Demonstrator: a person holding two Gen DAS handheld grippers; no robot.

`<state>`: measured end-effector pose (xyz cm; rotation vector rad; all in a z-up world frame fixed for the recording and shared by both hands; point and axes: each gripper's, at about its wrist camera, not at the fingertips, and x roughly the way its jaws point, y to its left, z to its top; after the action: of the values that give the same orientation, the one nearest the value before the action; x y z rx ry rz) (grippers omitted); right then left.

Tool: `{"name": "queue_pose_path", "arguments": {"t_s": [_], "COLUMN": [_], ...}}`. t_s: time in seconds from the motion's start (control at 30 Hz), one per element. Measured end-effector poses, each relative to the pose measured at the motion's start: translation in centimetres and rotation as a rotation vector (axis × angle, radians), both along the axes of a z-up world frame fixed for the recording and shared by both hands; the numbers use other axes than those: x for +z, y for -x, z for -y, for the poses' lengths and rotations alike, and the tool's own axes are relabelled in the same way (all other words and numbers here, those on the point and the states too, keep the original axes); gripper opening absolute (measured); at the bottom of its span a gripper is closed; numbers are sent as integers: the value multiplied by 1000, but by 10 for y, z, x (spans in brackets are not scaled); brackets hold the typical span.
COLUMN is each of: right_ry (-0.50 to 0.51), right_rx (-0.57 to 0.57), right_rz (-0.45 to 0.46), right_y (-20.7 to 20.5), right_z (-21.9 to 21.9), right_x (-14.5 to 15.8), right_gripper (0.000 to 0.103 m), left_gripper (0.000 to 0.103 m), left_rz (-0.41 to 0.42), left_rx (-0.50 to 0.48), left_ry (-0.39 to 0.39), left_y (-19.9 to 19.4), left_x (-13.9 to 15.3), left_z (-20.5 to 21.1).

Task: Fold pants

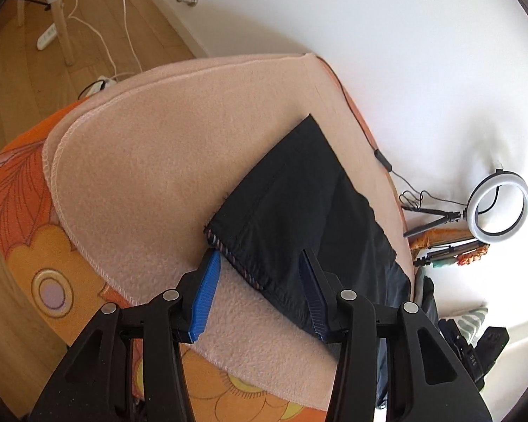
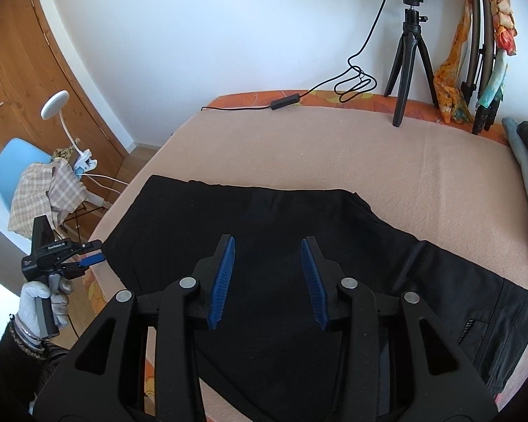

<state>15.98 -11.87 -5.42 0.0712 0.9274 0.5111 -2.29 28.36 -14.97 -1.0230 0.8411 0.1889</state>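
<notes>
Only in the right wrist view is the whole scene seen: black pants (image 2: 264, 246) spread flat on a pink blanket (image 2: 369, 147), ring light tripod (image 2: 408, 70) behind, and the left gripper (image 2: 95, 260) held by a gloved hand (image 2: 42, 302) at the bed's L edge. In the left wrist view, just a hem w/ striped trim (image 1: 228, 249) is shown between the left gripper's jaws, spread wide, nothing gripped. The right gripper (image 2: 267, 274) is held wide open over the pants, nothing held. Fabric mostly smooth, folded double.
</notes>
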Motion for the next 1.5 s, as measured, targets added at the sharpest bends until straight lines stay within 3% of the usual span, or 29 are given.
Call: {"name": "queue_pose_path", "arguments": {"t_s": [0.2,0.5,0.53,0.6,0.7,0.77,0.9,1.03,1.1,1.3,1.37,1.5], "right_ry": [-88,-85,-90,-101,-99,-98,-113,-116,-116,-109,-113,-113], "right_rx": [1,36,32,21,11,4,-21,-35,-36,-28,-33,-39], "right_rz": [0,-9,-8,-6,2,0,-9,-13,-17,-26,-35,-45], "right_y": [15,23,23,23,24,25,25,23,23,24,23,22], "right_z": [-4,-12,-11,-9,-4,0,11,15,15,17,19,22], "right_x": [2,-5,-5,-3,-2,-2,-4,-5,-5,-9,-10,-12], "right_gripper": [42,42,42,42,42,42,42,42,42,42,42,42], "left_gripper": [49,49,48,34,23,19,14,13,13,13,13,23], "left_rz": [12,40,47,52,71,95,149,177,166,124,112,78], "left_rx": [3,-35,-33,-33,-47,-64,-157,-257,-315,-398,-421,-449], "left_ry": [-59,-110,-94,-93,-117,-132,-258,-314,-305,-389,-445,-567], "left_y": [-11,-35,-38,-42,-44,-46,-52,-61,-67,-71,-72,-74], "left_x": [3,3,1,0,0,5,26,33,28,20,21,25], "left_z": [12,27,26,26,30,34,60,92,103,126,135,150]}}
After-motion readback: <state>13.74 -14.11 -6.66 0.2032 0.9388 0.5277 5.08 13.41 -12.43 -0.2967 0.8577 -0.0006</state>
